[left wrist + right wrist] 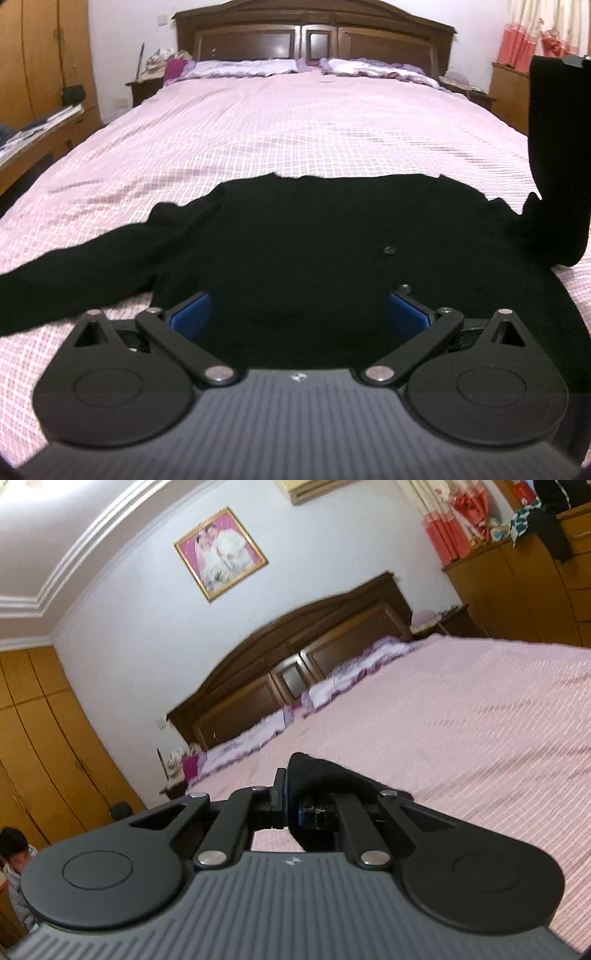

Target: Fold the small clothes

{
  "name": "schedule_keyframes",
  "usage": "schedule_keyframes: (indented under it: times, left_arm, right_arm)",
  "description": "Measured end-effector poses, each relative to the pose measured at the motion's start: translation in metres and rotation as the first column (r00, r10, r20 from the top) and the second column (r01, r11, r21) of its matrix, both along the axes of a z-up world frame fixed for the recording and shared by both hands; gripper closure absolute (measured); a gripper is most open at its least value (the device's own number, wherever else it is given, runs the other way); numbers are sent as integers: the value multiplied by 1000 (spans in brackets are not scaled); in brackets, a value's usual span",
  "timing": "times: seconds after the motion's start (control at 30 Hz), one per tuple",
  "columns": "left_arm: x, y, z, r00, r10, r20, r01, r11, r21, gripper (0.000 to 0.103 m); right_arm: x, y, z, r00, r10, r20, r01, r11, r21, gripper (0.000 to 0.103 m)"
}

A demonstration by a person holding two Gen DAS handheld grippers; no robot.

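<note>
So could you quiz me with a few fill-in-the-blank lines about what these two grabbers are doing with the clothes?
1. The black sweater lies spread on a checked ____ bedspread.
2. The left gripper hovers with its blue pads ____.
3. The right gripper is clamped on a lifted ____ of the sweater.
4. Behind the pillows stands a dark ____ headboard.

Missing words: pink; open; sleeve; wooden

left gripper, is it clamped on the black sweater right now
No, the left gripper is open, its blue pads spread wide above the black sweater lying on the bed.
</note>
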State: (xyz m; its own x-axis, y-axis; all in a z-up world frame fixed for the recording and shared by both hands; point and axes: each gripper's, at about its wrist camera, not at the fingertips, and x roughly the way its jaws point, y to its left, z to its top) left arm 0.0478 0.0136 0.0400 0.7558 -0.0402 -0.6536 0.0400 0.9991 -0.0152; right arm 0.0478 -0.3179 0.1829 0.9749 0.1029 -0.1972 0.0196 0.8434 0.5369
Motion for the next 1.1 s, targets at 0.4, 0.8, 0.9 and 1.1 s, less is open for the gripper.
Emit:
schedule_keyframes:
  times: [0.4,0.8,0.9,1.1]
  left_arm:
    - [3,27,-7,995,78,-56,-81,995,-51,0]
    - [0,49,-10,987,139,-75,-146,986,-85,0]
    - [-1,52,-11,986,148,-78,-155,984,-91,0]
    - [-1,54,-14,985,153,-80,-161,982,-101,0]
  right_arm:
    - [31,131,-55,971,191,-143,-196,980,-26,99]
    - [67,201,-149,879,301,-370,-329,944,-12,99]
    - [75,204,-163,857,326,-398,-356,934,-2,99]
    - [87,205,-186,807,355,-472,-387,922,31,95]
